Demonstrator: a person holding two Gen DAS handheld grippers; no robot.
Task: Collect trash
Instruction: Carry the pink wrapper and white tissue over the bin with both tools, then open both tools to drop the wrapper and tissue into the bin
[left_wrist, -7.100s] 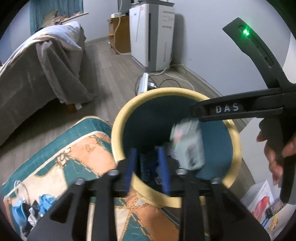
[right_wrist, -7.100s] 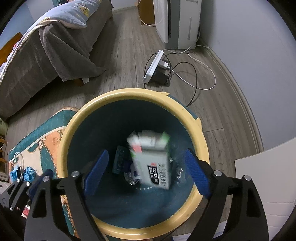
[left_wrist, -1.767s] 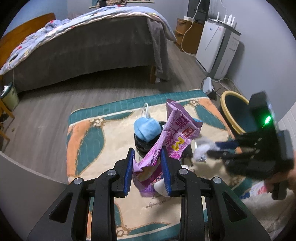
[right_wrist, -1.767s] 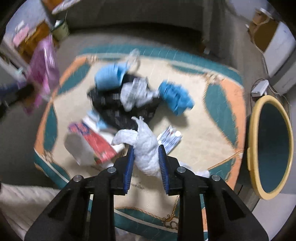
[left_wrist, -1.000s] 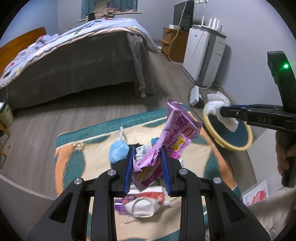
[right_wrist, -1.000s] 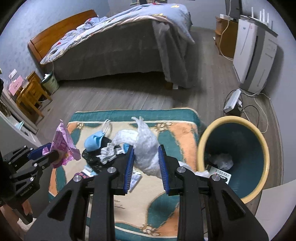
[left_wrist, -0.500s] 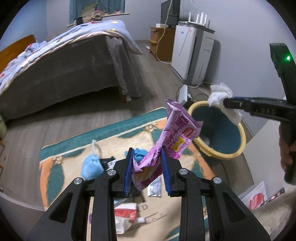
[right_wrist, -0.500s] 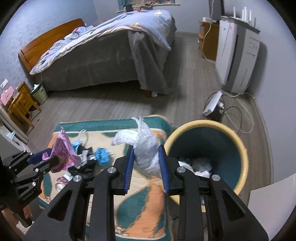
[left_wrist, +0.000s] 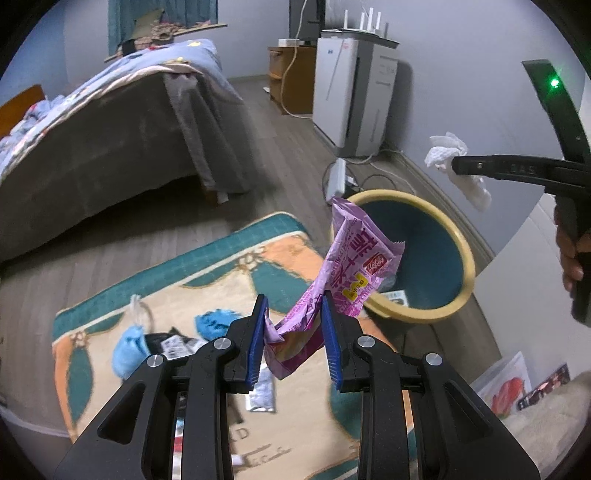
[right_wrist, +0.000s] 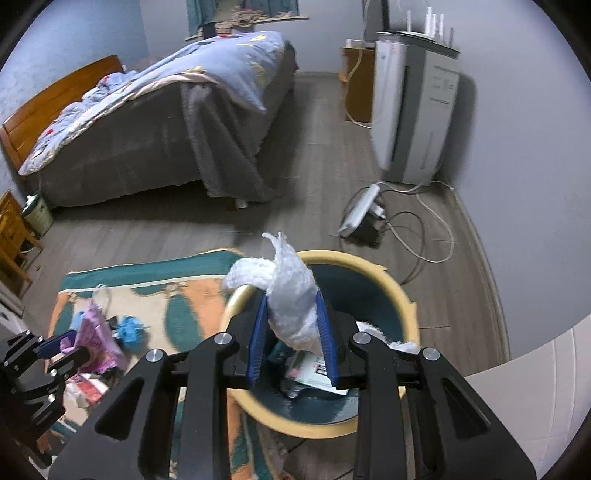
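A crumpled pink wrapper (left_wrist: 347, 273) was seen clamped upright in the left gripper (left_wrist: 295, 328), the yellow-rimmed bin (left_wrist: 463, 254) lying toward two o'clock, while a white tissue wad (right_wrist: 291, 302) was clamped in the nearer right gripper (right_wrist: 291, 332), directly over that bin's mouth.

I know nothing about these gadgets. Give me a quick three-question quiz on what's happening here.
1. True or false: the left gripper holds a pink wrapper.
2. What does the right gripper hold? A) blue mask B) white tissue C) cable
3. Fill in: the bin has a ______ rim and stands beside the rug.

Key: 1 true. 2 B, the tissue. 3 yellow.
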